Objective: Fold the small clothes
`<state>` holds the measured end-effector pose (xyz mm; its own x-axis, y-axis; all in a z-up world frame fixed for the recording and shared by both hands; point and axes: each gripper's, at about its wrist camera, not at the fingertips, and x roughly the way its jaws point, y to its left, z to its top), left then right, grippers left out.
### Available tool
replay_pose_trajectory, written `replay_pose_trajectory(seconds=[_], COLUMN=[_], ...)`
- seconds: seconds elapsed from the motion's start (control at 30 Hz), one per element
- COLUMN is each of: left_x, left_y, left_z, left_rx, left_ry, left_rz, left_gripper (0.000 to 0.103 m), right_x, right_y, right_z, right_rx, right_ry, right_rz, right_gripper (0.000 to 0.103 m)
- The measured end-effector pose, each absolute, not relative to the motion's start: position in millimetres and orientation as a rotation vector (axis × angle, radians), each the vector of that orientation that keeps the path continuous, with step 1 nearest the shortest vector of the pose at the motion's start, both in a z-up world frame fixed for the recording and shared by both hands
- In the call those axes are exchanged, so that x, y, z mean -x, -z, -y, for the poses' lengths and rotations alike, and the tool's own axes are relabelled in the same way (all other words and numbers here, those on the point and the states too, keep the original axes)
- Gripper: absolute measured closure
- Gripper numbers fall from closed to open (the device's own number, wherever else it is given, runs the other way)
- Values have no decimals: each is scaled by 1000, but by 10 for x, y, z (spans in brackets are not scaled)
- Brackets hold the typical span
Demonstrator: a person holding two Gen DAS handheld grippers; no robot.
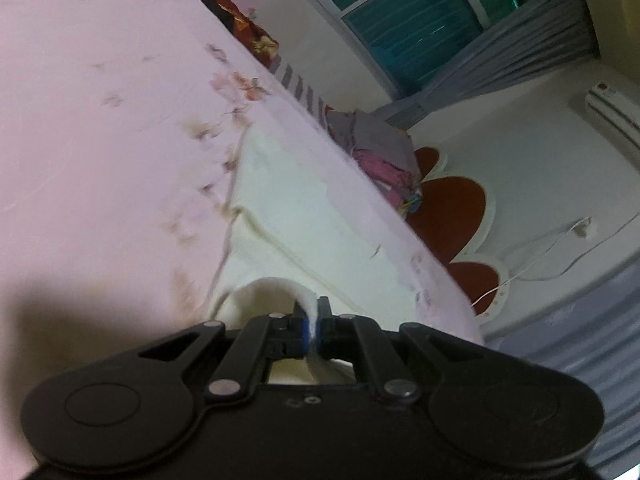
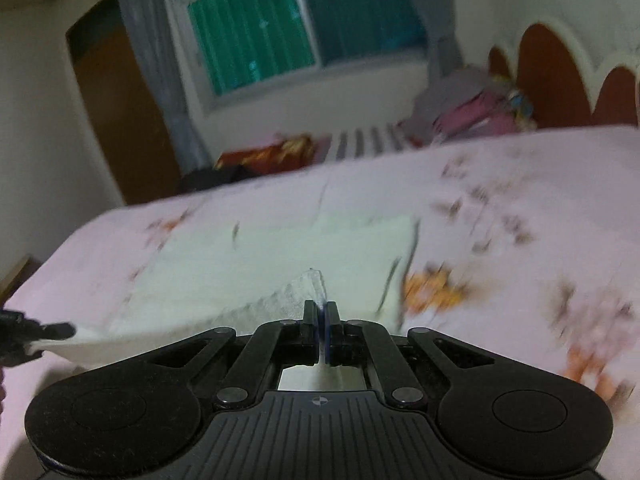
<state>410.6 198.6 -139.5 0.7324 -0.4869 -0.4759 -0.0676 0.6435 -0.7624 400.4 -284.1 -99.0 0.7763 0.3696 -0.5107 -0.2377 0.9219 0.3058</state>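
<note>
A small cream-white garment (image 1: 280, 200) lies spread on the pink floral bed sheet (image 1: 100, 100). In the left wrist view my left gripper (image 1: 313, 314) is shut on a curled-up edge of the garment, and white fabric shows between its pads. In the right wrist view the garment (image 2: 280, 248) stretches away from me. My right gripper (image 2: 321, 312) is shut on a near corner, which peaks up just ahead of the fingertips. The left gripper (image 2: 60, 332) shows at the far left edge, holding the neighbouring corner, with the near hem lifted between the two.
A pile of grey and pink clothes (image 1: 380, 148) sits at the bed's far end by the red and white headboard (image 1: 452, 208). More red and striped cloth (image 2: 280, 152) lies along the bed's far side under the window (image 2: 256, 28). The bed's edge (image 2: 36, 280) drops off at left.
</note>
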Motion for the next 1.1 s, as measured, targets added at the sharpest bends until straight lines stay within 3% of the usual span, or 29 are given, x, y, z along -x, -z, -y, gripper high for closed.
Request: replay_pose_trajectory(seconds=[0.23, 0.57, 0.6, 0.7, 0.73, 0.77, 0.9, 1.1], left_x=[-5037, -6085, -6121, -6065, -6026, -6004, -6054, -6171], left_y=[1263, 1638, 1662, 1599, 1568, 1553, 1577, 1565], left_z=[-1821, -1834, -1841, -1904, -1918, -1937, -1845, -1660], left_rx=[786, 745, 744, 702, 674, 653, 505, 303], left_ry=[300, 309, 310, 273, 254, 254, 325, 334], left_rz=[-753, -871, -863, -777, -750, -739, -816, -836], left_gripper=[100, 97, 84, 26, 21, 23, 51, 52], right_x=[-4659, -5704, -5785, -6046, -6087, -6099, -6018, -6037], right_y=[935, 1262, 1310, 1482, 1503, 1508, 1482, 1539], right_z=[2795, 2869, 2862, 2857, 2864, 2870, 2942, 2874], right_rx=[-249, -292, -298, -328, -321, -322, -343, -283], right_ry=[-243, -167, -163, -154, -125, -103, -137, -143], right_rz=[-568, -667, -678, -749, -754, -754, -738, -784], right_gripper=[102, 102, 102, 101, 101, 100, 99, 99])
